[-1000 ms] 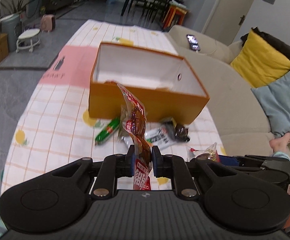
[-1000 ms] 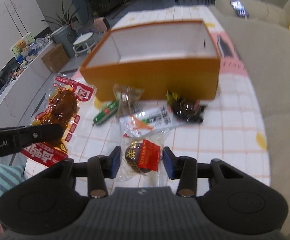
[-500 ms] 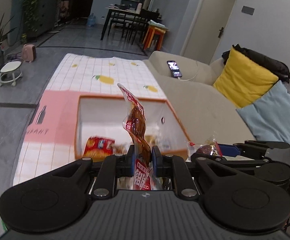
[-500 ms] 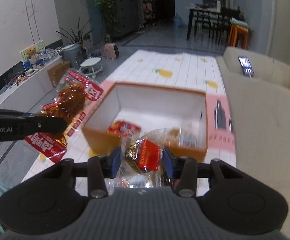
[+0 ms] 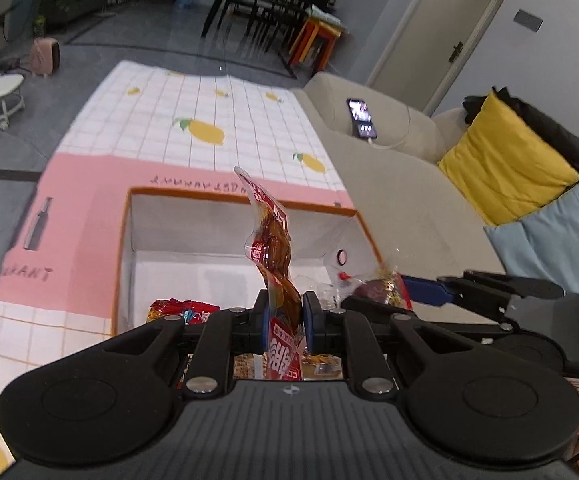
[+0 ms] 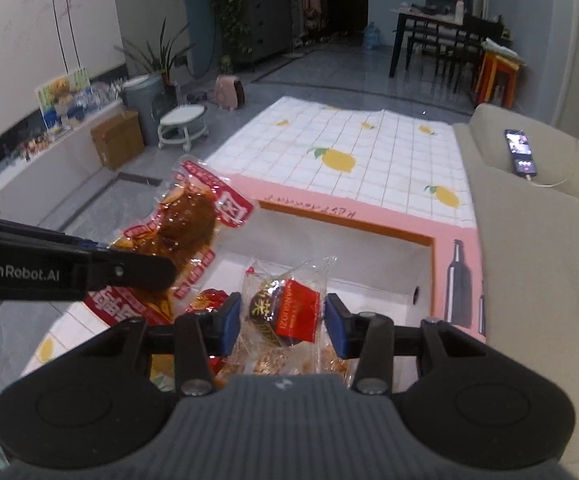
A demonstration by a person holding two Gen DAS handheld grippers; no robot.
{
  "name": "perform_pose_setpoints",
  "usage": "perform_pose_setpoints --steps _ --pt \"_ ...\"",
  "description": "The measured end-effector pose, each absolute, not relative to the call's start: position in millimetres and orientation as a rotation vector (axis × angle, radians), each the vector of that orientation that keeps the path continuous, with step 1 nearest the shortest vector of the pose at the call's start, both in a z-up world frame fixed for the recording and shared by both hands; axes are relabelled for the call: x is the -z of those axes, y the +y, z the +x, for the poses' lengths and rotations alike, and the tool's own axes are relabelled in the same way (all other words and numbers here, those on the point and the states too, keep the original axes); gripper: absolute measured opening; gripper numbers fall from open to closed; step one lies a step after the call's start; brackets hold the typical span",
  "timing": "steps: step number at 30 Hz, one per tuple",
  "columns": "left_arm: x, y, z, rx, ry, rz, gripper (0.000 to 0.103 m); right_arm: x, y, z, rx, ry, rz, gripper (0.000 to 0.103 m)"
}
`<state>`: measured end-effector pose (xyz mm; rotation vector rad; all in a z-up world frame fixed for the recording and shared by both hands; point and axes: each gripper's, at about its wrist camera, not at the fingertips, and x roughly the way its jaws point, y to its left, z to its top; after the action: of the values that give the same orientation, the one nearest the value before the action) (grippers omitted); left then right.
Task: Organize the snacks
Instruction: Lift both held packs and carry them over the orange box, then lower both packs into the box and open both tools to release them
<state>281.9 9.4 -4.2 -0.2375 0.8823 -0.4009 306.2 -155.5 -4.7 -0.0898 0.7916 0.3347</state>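
My left gripper (image 5: 285, 316) is shut on a clear packet of brown meat snack with red print (image 5: 271, 240), held upright over the open orange box (image 5: 241, 199). It also shows in the right wrist view (image 6: 185, 232). My right gripper (image 6: 283, 320) is shut on a clear-wrapped dark round snack with a red label (image 6: 289, 308), also over the box (image 6: 433, 276). The right gripper's snack shows in the left wrist view (image 5: 377, 284). A red snack packet (image 5: 181, 308) lies inside the box.
The box stands on a white checked cloth with lemons and a pink band (image 5: 193, 128). A beige sofa (image 5: 401, 184) runs along the right, with a phone (image 5: 361, 118) on its arm and a yellow cushion (image 5: 505, 164). More wrapped snacks (image 6: 273, 364) lie beneath my right gripper.
Both grippers have risen and moved forward with their snacks, from in front of the box, over loose snacks on the cloth, to above its open interior.
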Motion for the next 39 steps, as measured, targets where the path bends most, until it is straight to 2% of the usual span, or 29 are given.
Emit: perform_pose_setpoints --steps 15,26,33,34,35,37,39 --pt "90.9 -8.3 362.9 0.35 1.084 -0.2 0.017 101.1 -148.4 409.7 -0.341 1.022 -0.16 0.042" --pt "112.6 -5.0 380.4 0.329 1.142 -0.211 0.017 126.4 -144.9 429.0 -0.303 1.117 -0.153 0.044" --pt "106.4 -0.3 375.9 0.276 1.138 -0.177 0.028 126.1 -143.7 425.4 -0.285 1.113 -0.181 0.045" --pt "105.2 0.2 375.0 0.265 1.134 -0.167 0.033 125.4 -143.7 423.9 -0.283 1.114 -0.18 0.046" --pt "103.3 0.7 373.7 0.25 1.129 -0.15 0.044 123.8 -144.2 422.2 -0.281 1.112 -0.18 0.047" --pt "98.6 2.2 369.1 0.221 1.109 -0.114 0.055 119.3 -144.2 419.6 -0.279 1.107 -0.17 0.051" --pt "93.4 2.6 364.2 0.201 1.096 -0.083 0.056 113.4 -145.2 416.7 -0.284 1.104 -0.142 0.057"
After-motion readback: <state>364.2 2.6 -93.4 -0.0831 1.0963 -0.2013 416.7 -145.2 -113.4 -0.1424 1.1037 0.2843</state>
